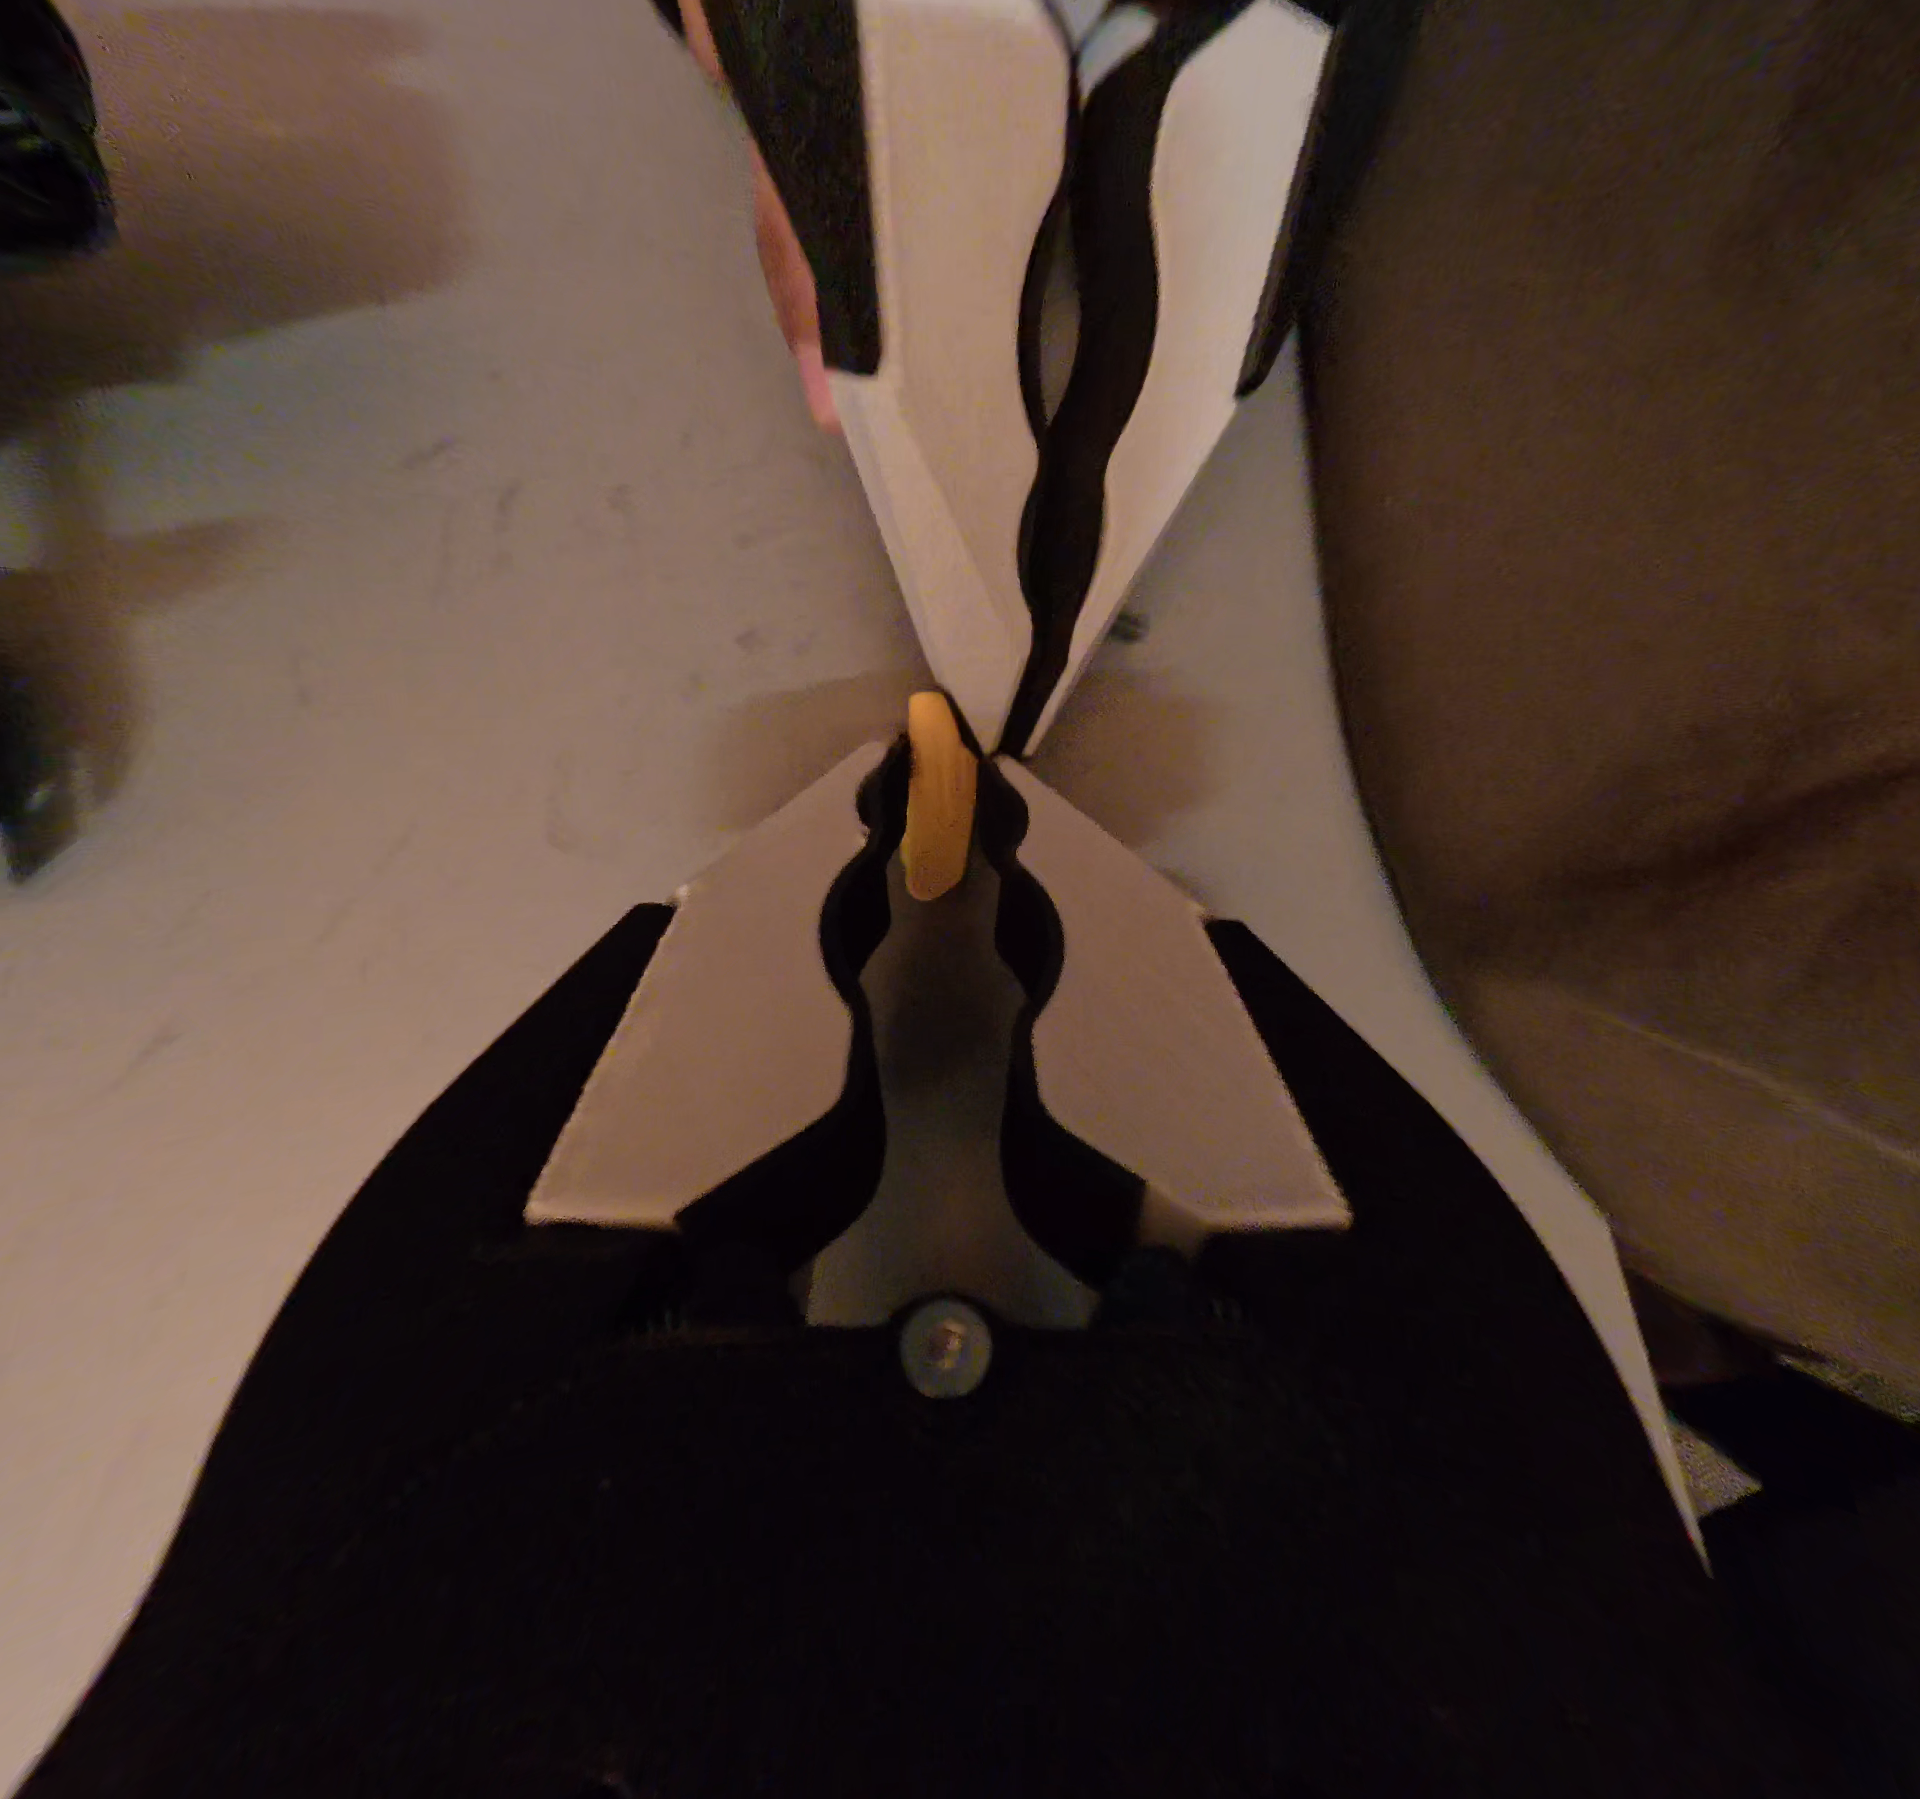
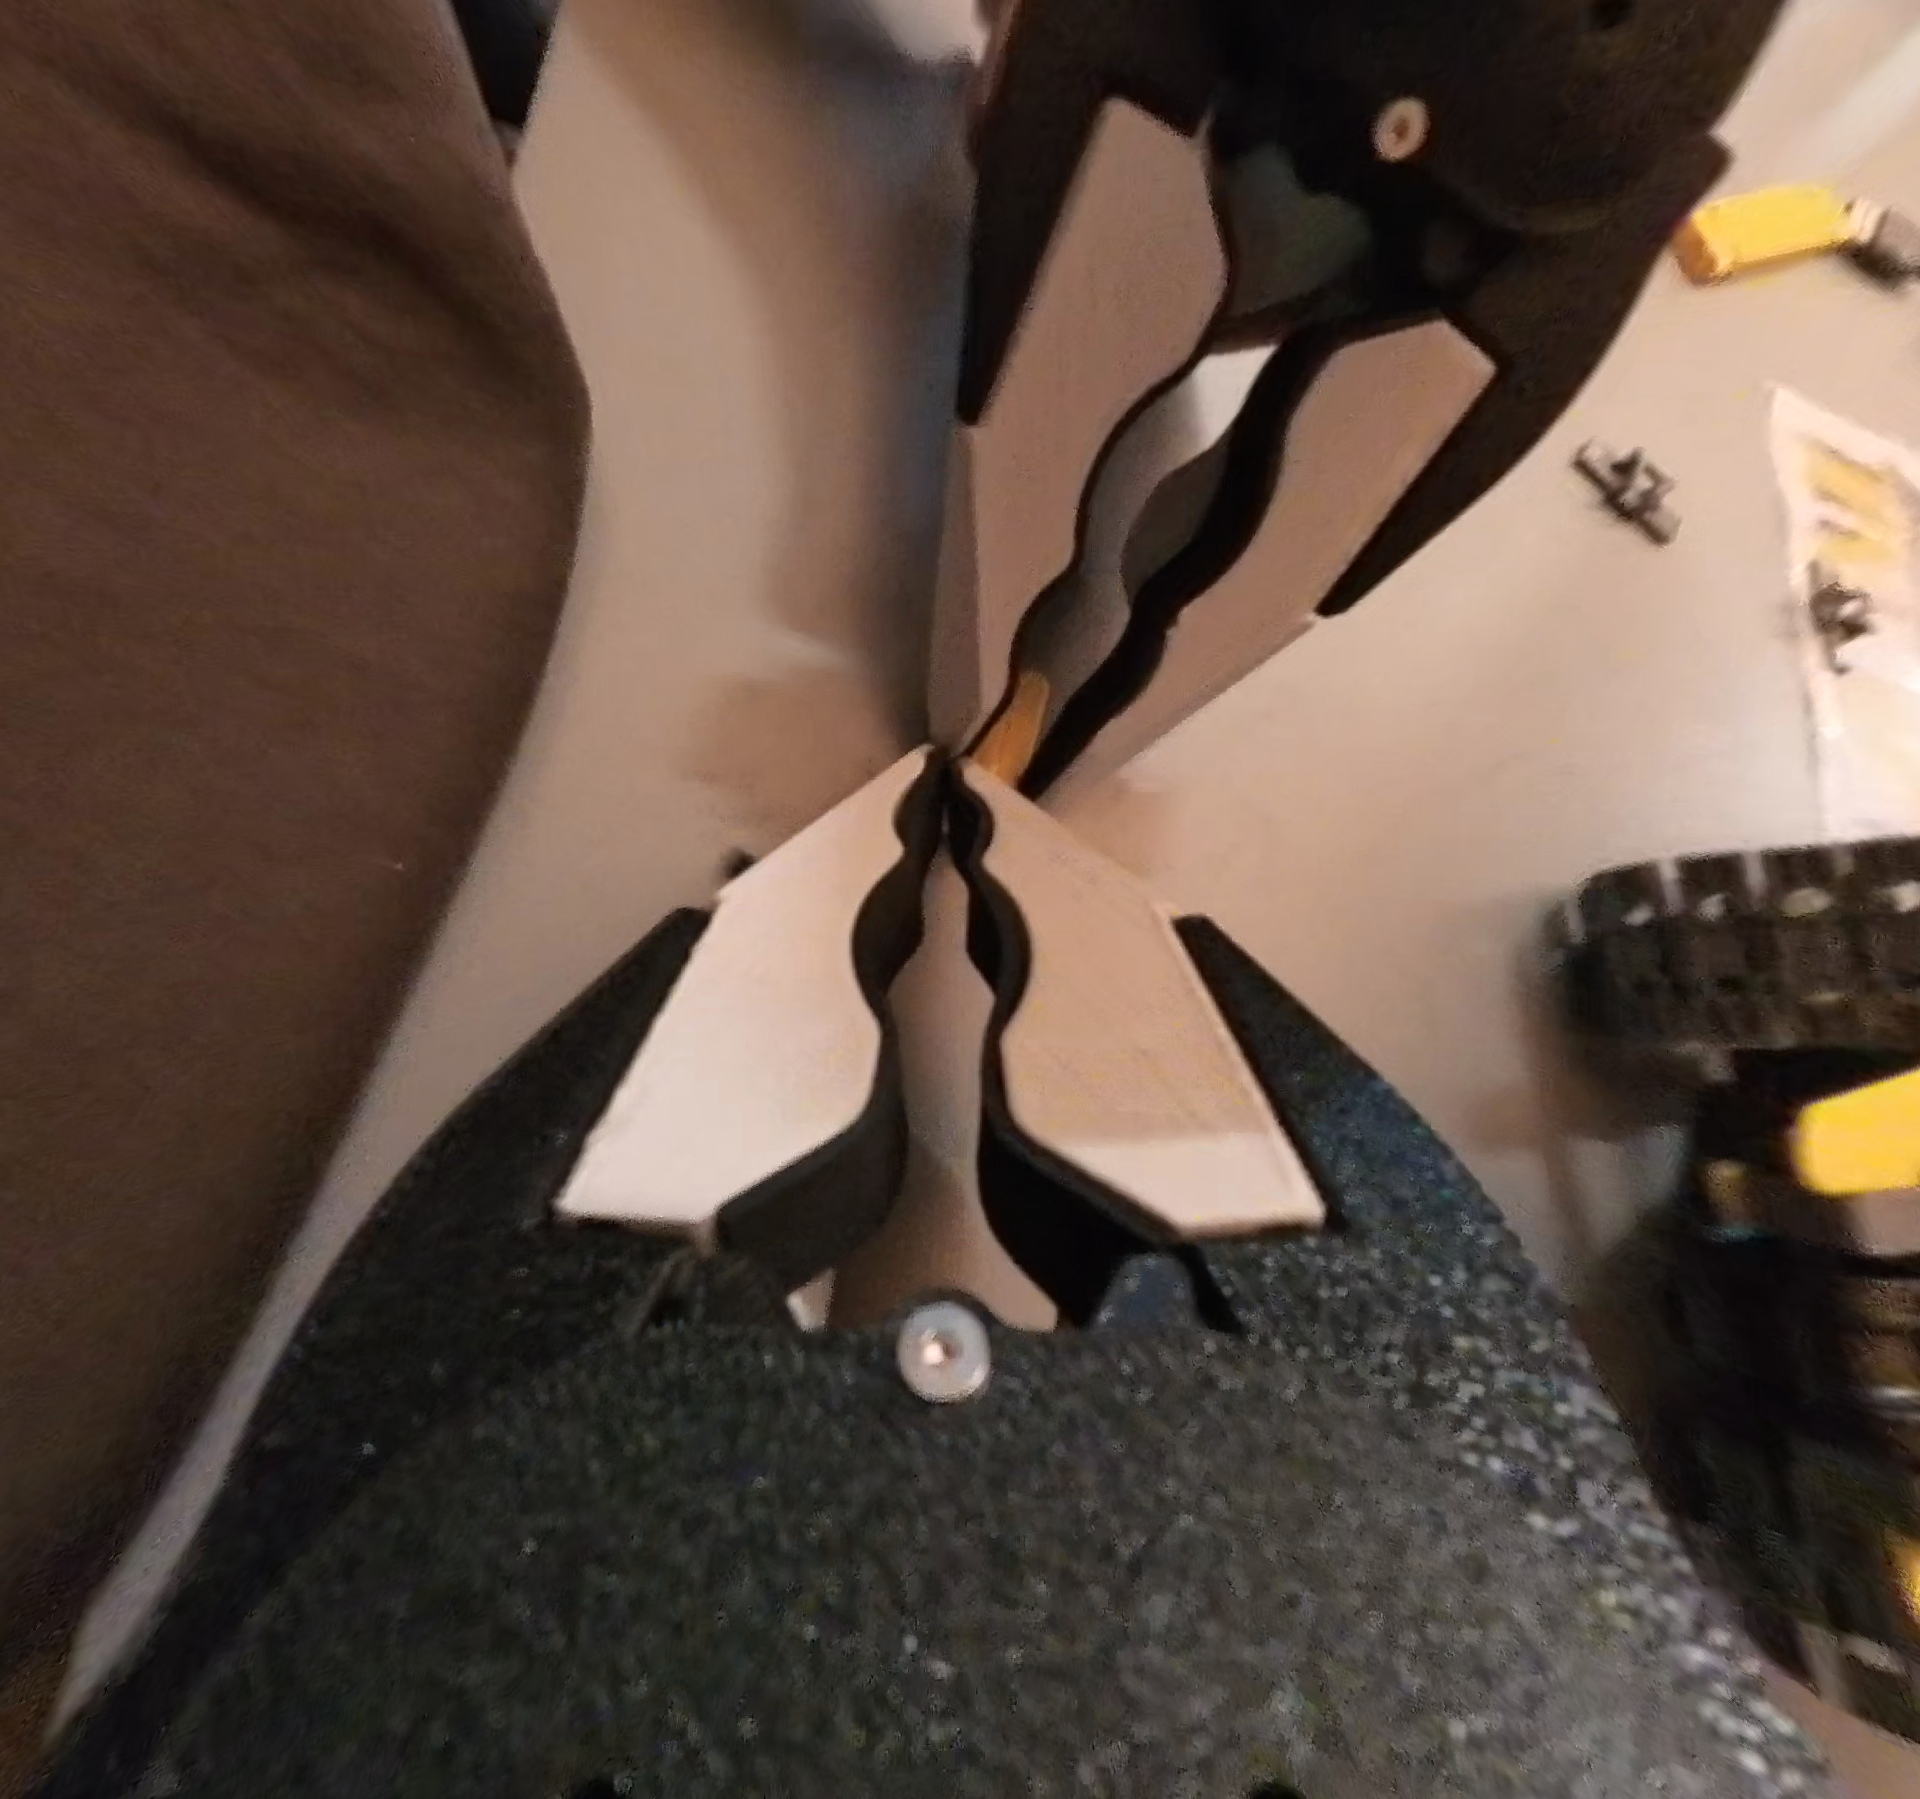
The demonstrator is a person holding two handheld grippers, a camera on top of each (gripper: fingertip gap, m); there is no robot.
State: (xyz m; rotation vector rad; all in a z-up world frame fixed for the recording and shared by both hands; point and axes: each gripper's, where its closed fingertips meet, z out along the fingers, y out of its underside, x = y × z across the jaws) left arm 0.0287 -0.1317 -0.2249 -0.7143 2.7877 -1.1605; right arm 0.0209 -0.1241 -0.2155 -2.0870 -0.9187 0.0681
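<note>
My left gripper (image 1: pixel 940 762) is shut on a small flat yellow piece (image 1: pixel 938 804); both black pads press its sides and its tip sticks out past the fingertips. It hangs over the white table (image 1: pixel 416 606). My right gripper (image 1: pixel 1006 747) comes in from above, tip to tip with the left one. In the right wrist view my right gripper (image 2: pixel 940 778) is shut, its pads together, and its tips sit right at the end of the yellow piece (image 2: pixel 1016 723) held by the left gripper (image 2: pixel 1013 752). I see nothing between the right pads.
A brown cloth (image 2: pixel 208 502) lies along the table edge and also shows in the left wrist view (image 1: pixel 1610 502). At the right are a black tracked model (image 2: pixel 1745 928), a yellow block (image 2: pixel 1756 232), small black parts (image 2: pixel 1626 487) and a clear bag of parts (image 2: pixel 1849 523). Only a small space, under 4 cm, lies between the two pairs of fingers.
</note>
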